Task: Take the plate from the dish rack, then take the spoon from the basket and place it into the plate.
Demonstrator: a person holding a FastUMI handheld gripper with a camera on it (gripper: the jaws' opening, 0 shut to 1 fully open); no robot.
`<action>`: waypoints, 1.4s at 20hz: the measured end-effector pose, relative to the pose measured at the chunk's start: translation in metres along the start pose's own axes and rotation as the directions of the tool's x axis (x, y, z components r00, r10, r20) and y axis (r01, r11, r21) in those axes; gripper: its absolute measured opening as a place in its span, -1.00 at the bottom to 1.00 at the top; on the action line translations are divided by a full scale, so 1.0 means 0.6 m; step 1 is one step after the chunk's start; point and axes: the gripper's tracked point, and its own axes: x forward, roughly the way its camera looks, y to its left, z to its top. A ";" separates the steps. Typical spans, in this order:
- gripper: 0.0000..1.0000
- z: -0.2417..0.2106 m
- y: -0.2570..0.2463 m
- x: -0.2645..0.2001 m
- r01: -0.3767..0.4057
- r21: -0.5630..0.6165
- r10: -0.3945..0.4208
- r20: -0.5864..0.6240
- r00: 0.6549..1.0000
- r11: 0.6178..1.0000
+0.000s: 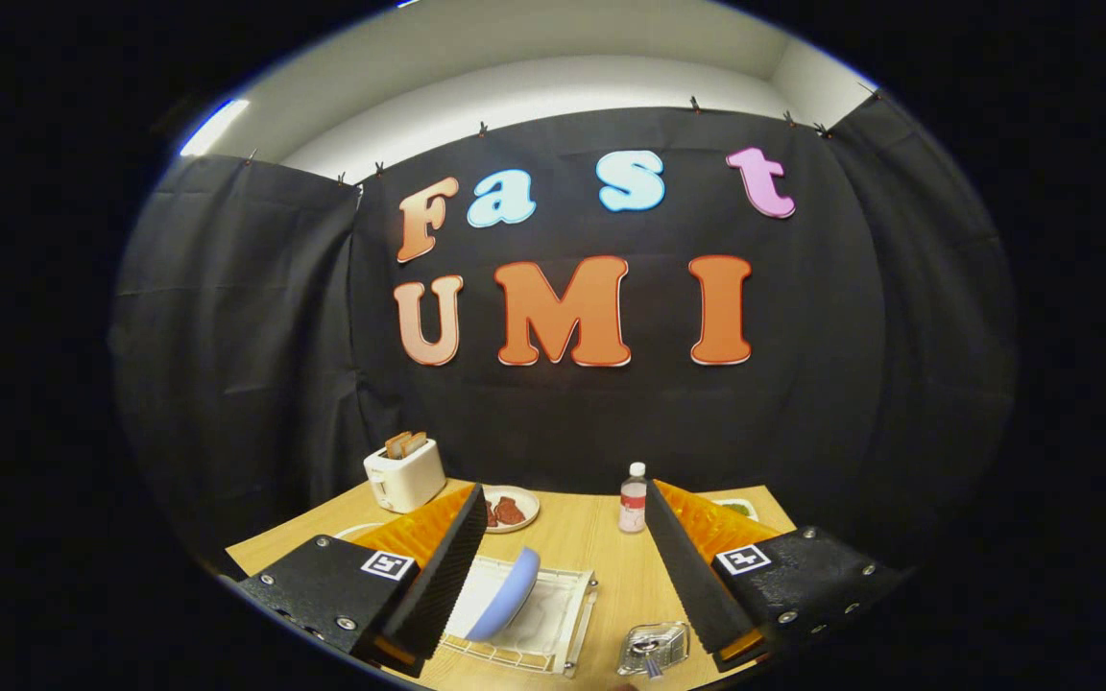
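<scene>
Your left finger covers the near left part of the dish rack (553, 614) and the lower edge of the blue plate (505, 595) standing in it, so you cannot tell how the plate seats in the rack. The basket (654, 648) sits low between the fingers (443, 576), its near side cut off, and what lies inside it is too small and glinting to make out as a spoon. Your right finger hides most of a green-and-white dish (737, 505) on the counter (601, 566), and the left finger hides part of the plate of food (512, 509).
</scene>
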 end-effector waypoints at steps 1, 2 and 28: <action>0.96 -0.013 0.006 0.008 -0.008 0.013 0.009 -0.034 0.999 1.000; 0.97 -0.024 0.014 0.017 -0.018 0.026 0.020 -0.065 0.998 0.999; 0.15 -0.340 0.096 0.152 0.016 -0.037 -0.039 -0.754 0.655 0.999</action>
